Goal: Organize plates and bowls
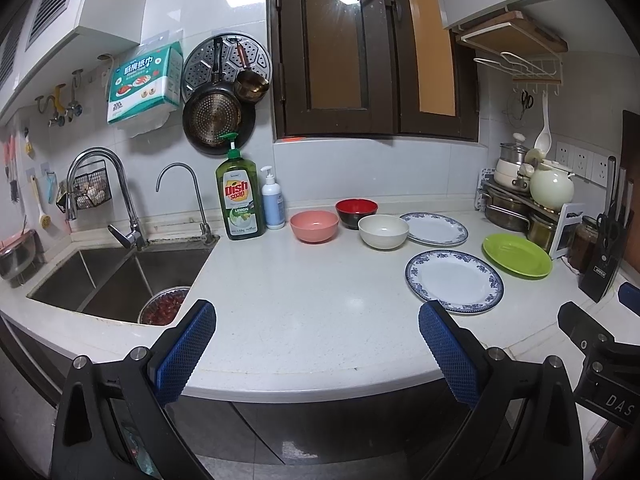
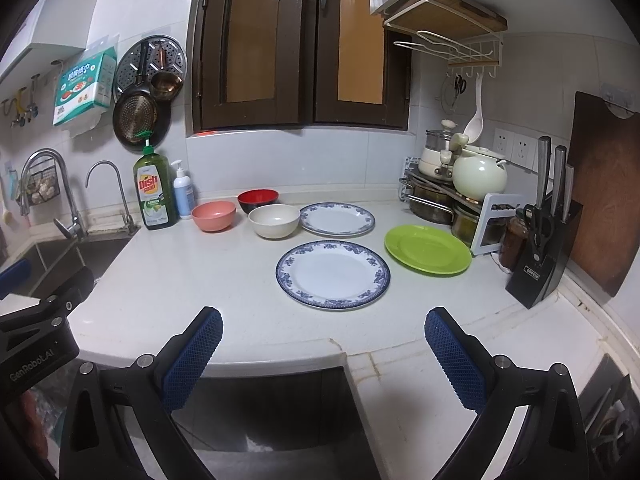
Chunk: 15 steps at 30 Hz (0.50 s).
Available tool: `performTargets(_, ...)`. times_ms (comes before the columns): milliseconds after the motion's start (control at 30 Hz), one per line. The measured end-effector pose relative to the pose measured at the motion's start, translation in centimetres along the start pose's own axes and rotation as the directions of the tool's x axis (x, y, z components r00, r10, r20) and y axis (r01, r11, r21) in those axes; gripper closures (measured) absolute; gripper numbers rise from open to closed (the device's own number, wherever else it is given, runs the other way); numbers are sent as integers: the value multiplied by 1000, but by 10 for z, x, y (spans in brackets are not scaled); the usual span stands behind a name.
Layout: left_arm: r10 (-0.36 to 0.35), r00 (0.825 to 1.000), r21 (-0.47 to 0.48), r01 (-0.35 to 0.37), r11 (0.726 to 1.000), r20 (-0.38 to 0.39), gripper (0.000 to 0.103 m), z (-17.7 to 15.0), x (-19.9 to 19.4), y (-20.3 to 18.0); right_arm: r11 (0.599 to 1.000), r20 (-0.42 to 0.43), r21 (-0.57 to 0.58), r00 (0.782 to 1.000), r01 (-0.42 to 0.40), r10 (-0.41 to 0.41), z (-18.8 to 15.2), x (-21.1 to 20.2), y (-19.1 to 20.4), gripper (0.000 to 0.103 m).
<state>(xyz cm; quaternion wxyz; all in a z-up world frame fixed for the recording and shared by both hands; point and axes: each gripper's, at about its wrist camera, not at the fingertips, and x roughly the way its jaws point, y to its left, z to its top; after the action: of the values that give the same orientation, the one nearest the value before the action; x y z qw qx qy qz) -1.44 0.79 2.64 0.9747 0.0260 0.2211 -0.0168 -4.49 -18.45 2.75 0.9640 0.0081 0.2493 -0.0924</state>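
The left gripper [image 1: 316,346] hangs over the front edge of the white speckled countertop [image 1: 304,296] with its blue-padded fingers spread wide and nothing between them, touching nothing; the right gripper [image 2: 324,350] is held the same way, jaws fully apart and empty, just short of the same edge. Taking the near blue-rimmed white plate [image 2: 333,274] as the landmark, a flat lime-green plate [image 2: 427,249] lies just to its right, a second blue-rimmed white plate [image 2: 337,219] lies behind it, a cream round bowl [image 2: 274,221] sits behind and to its left touching or overlapping that rear plate's rim, a pink round bowl [image 2: 213,215] stands further left, and a red-and-black bowl [image 2: 258,200] sits behind the gap between the two. Nothing looks stacked yet, so the work is probably at its start, likely a first reach. To do it well, the right gripper should come in low, slip one finger under the near plate's rim and close on the edge, lifting level so it does not scrape; like should go on like, the two patterned plates together, and bowls nested by size, keeping clear of the green dish soap bottle [image 2: 154,196]
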Motion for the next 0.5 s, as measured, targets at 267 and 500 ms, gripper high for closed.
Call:
performTargets(267, -2, 1000, 1, 2, 1000, 1, 0, 0, 1, -2, 1000, 0, 1, 1000, 4, -4, 1, 0, -1, 0)
performTargets(500, -4, 1000, 2, 4, 1000, -1, 0, 1, 2, -2, 1000, 0, 2, 1000, 1, -1, 3, 3, -2, 0)
